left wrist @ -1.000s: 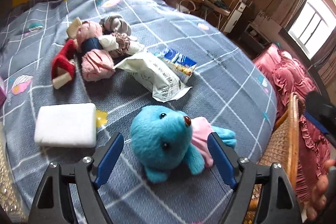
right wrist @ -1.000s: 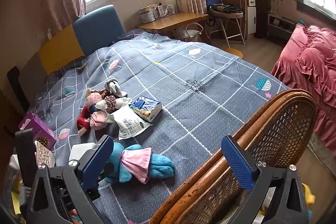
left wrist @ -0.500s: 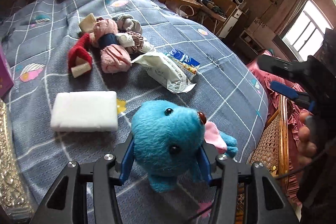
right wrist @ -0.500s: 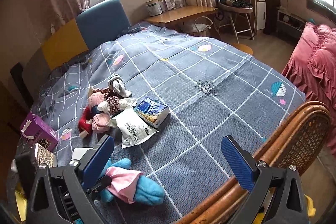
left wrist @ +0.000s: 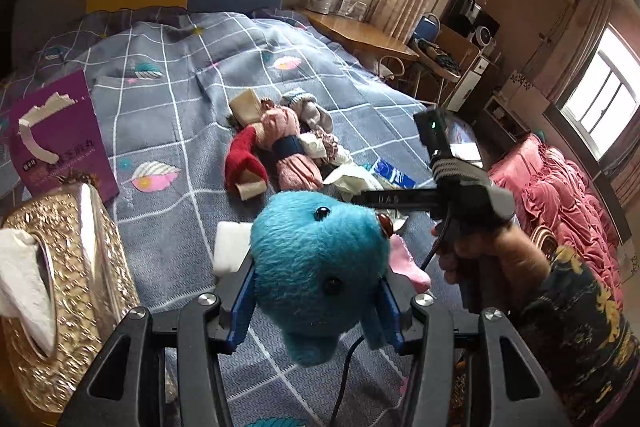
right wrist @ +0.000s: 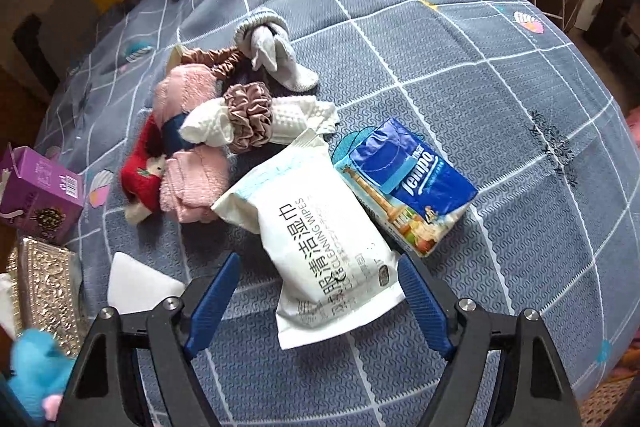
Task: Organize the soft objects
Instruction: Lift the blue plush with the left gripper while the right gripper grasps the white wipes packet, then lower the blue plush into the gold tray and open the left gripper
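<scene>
Blue plush toy (left wrist: 320,267), light, squashy, head clamped between the left claw (left wrist: 316,311) pads, lifted off the bed (left wrist: 180,131); right claw (right wrist: 316,303) spread wide, straddling the near end of the limp, slippery wipes pack (right wrist: 320,239), best taken mid-body

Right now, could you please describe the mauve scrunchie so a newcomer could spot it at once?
On the grey checked bedspread, find the pile of soft things beyond the white wipes pack. The mauve scrunchie is wrapped around a rolled white cloth; unlike the brown scrunchie behind, it is ruffled and satiny.
</scene>
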The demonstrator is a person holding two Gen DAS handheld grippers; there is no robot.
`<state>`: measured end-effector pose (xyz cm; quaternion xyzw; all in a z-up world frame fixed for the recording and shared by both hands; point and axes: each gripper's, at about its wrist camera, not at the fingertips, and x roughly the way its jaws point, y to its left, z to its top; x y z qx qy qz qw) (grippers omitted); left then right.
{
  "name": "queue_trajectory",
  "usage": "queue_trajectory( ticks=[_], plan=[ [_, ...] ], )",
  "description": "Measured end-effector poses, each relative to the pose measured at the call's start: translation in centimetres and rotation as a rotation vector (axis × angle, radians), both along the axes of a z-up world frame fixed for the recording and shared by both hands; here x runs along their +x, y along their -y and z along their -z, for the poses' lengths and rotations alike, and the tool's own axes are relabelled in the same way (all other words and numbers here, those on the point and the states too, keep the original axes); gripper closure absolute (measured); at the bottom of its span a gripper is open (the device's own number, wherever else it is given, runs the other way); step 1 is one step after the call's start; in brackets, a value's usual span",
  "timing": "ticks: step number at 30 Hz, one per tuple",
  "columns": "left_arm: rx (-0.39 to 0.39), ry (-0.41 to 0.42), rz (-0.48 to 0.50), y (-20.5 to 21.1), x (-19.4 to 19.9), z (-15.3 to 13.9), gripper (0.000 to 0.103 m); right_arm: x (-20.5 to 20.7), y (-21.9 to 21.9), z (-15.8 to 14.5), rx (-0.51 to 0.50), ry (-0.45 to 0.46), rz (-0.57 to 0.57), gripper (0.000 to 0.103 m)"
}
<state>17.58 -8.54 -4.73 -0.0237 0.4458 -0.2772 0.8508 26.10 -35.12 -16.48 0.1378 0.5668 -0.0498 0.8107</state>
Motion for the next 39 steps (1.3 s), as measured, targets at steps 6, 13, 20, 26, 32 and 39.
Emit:
queue_trajectory(
  ticks=[6, 13, 20, 26, 32, 39],
  plan=[
    [0.003, 0.061, -0.055, -1.2, 5.5, -4.3, 0.05, 0.1, -0.6, 0.8, -0.07, -0.009, -0.049, 0.039],
    [-0.031, 0.135, -0.362, -10.6, 13.7, -9.3, 0.05, 0.8, -1.6, 1.5, -0.088, -0.024, -0.073, 0.035],
    [0.02, 0.139, -0.69, -25.2, 11.1, -7.5, 0.05, 1.3, -2.7, 2.2, -0.124, -0.026, -0.096, 0.033],
    [0.04, 0.069, -0.868, -33.4, 3.6, -2.0, 0.048, 1.5, -3.5, 2.6, -0.149, -0.02, -0.11, 0.032],
    [0.075, -0.022, -0.924, -35.7, -1.8, 4.2, 0.045, 1.5, -3.3, 3.1, -0.138, -0.015, -0.107, 0.029],
    [0.223, -0.076, -0.825, -33.1, -3.5, 8.3, 0.024, 1.6, -3.8, 3.1, -0.167, -0.012, -0.119, 0.027]
  ],
)
